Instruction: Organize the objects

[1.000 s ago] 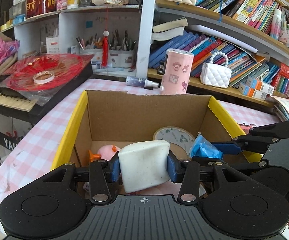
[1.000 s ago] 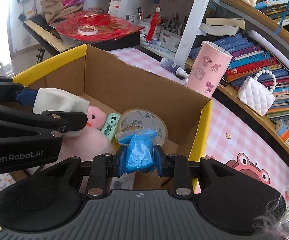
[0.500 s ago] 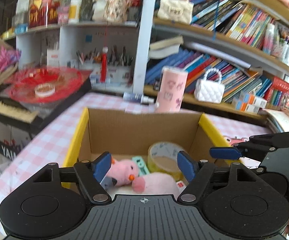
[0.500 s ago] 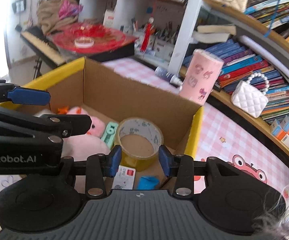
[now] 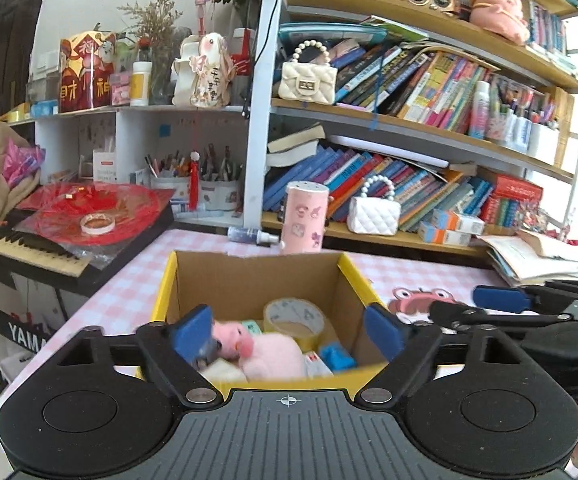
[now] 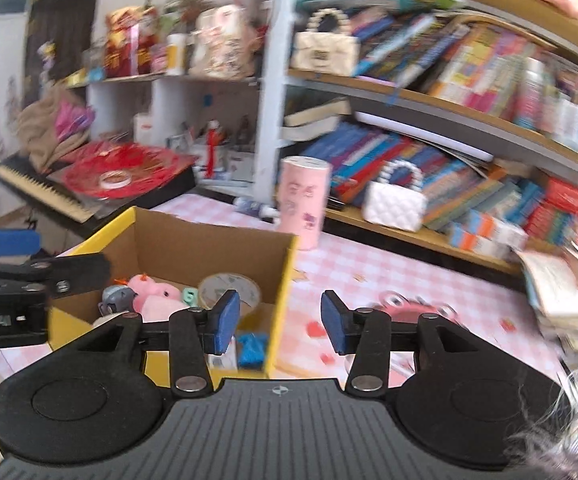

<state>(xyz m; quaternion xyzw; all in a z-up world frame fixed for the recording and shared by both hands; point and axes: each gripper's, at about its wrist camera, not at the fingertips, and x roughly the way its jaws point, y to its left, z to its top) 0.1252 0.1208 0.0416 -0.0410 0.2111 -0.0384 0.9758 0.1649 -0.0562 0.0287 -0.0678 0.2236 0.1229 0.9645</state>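
Observation:
A yellow-rimmed cardboard box [image 5: 249, 276] [image 6: 193, 244] stands on the pink checked table. In it lie a pink plush [image 5: 269, 354] [image 6: 153, 290], a tape roll [image 5: 295, 316] [image 6: 229, 290], a blue packet [image 5: 335, 356] [image 6: 253, 344] and a white block [image 5: 223, 372]. My left gripper [image 5: 287, 330] is open and empty, above the box's near edge. My right gripper [image 6: 281, 320] is open and empty, over the box's right wall. It also shows at the right of the left wrist view [image 5: 501, 300].
A pink cylinder [image 5: 305, 218] [image 6: 303, 204] and a small spray bottle [image 5: 249, 235] stand behind the box. A white quilted bag [image 5: 373, 214] sits on the low bookshelf. A keyboard with a red wrapped disc [image 5: 93, 216] is at the left. Books [image 5: 541, 256] pile at the right.
Both grippers opened and dropped their loads, the white block and the blue packet, into the box. Both have since lifted and pulled back from the box.

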